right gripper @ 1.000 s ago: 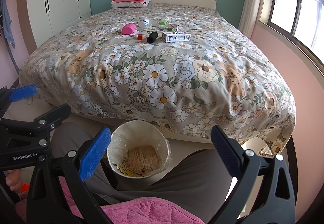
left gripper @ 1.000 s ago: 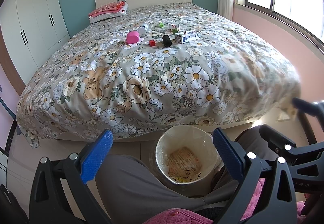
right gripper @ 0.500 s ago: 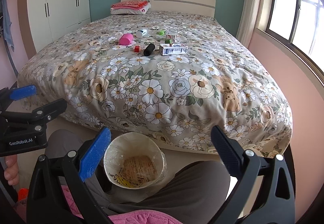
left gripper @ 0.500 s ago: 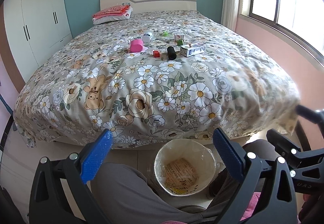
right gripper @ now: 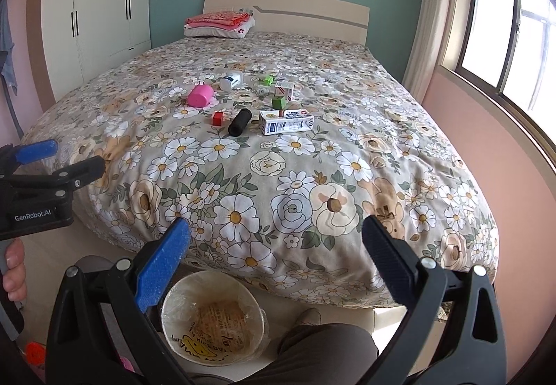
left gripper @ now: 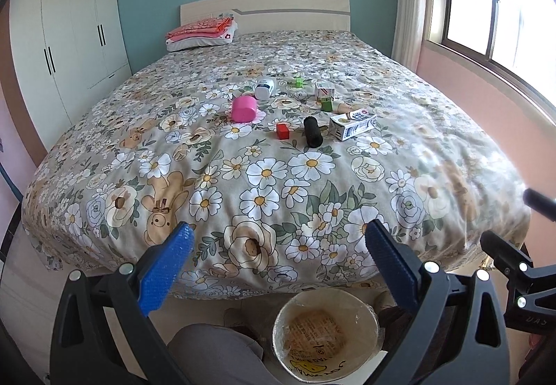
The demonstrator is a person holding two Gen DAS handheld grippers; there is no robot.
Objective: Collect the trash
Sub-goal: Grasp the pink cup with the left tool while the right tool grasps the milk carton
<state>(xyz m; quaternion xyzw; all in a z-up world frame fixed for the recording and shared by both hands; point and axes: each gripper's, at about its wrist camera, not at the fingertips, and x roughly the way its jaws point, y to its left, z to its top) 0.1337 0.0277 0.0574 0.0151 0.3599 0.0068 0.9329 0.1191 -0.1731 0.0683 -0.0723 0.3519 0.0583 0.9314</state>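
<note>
Both my claws hang empty with their fingers spread wide: the left claw (left gripper: 276, 247) and the right claw (right gripper: 276, 242) each sit low at the foot of the bed (right gripper: 312, 211), holding nothing. Directly beneath and between the fingers of each is the bin (left gripper: 325, 333), lined with a clear bag, standing on the floor against my knee with a printed wrapper flat in its bottom.

Ahead of the claws stretches a long bare run of flowered quilt. The trash lies well beyond it, clustered mid-bed. Nearest to me are the black roll (right gripper: 239, 121), the small red block (right gripper: 218, 118) just left of it, and the white carton (right gripper: 286, 121) just right of it, lying on its side. Farther on sit the pink cup (right gripper: 199, 96), tipped over, a green block (right gripper: 278, 102), a small striped box (right gripper: 285, 88), a white bottle (right gripper: 231, 80) and a second green piece (right gripper: 268, 80).

I judge the step in hand to be the reach. I would send the right claw forward over the quilt for the carton, closing across its narrow width, and take the nearest items first so I don't drag anything through the cluster. The quilt is soft, so I'd come down gently.
</note>
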